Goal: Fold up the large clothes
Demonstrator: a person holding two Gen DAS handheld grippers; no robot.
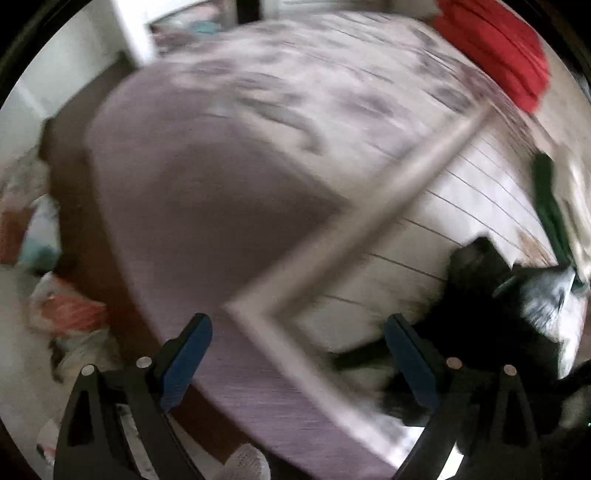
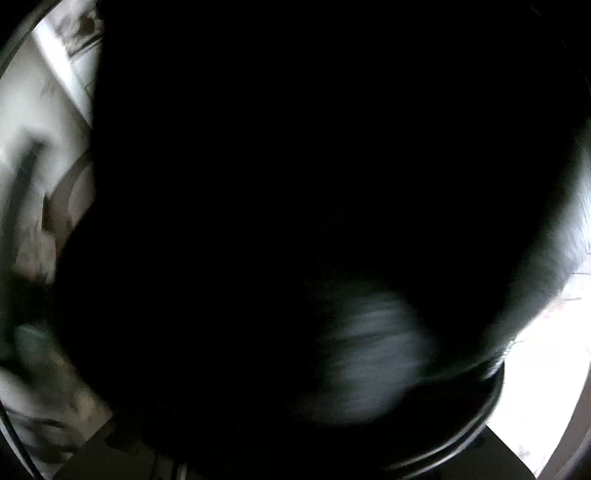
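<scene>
In the left wrist view my left gripper is open and empty, its blue-padded fingers spread above the corner of a bed with a lilac cover. A black garment lies bunched at the lower right on a white lined cloth. The view is blurred. In the right wrist view the black garment covers nearly the whole frame, with a pale grey patch low down. My right gripper's fingers are hidden behind the black cloth.
A red folded cloth lies at the far right of the bed. A green item sits at the right edge. Bags and clutter lie on the floor to the left. A white door stands beyond.
</scene>
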